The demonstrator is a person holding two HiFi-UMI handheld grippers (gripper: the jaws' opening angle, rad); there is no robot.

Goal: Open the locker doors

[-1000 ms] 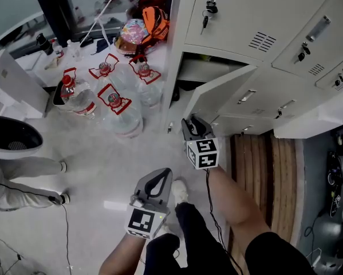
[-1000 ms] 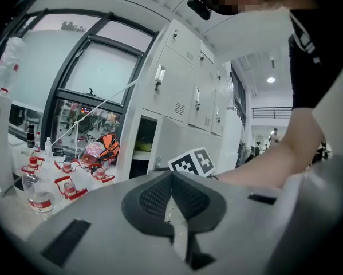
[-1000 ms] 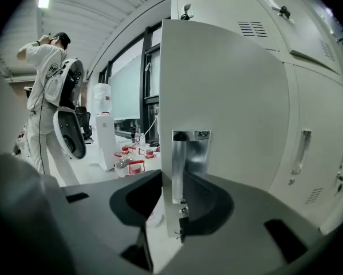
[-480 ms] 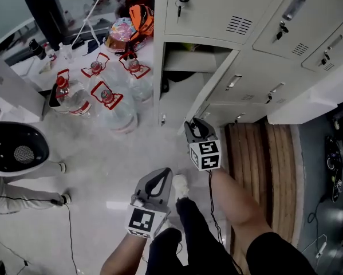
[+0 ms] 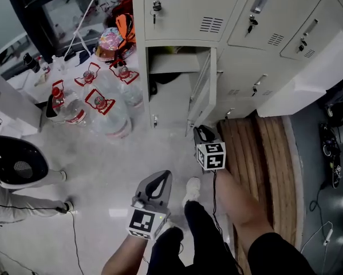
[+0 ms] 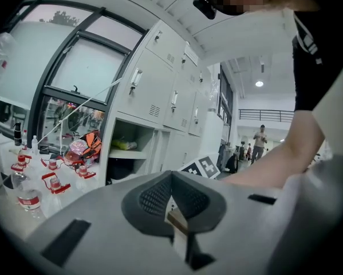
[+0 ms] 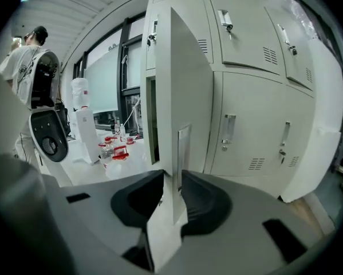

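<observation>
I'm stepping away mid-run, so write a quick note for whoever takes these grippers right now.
Left gripper: shut, empty.
Right gripper: jaws have just been closing, now clamped on the edge of the open door.
Done: that lower left door stands wide open.
Left: the other doors in view, all shut.

The beige metal locker door [image 5: 202,90] juts from the beige lockers' [image 5: 182,10] bottom row, its edge between the right gripper's [image 5: 201,129] jaws, with clear plastic water bottles [image 5: 105,107] on the floor [image 5: 102,165] to its left.
</observation>
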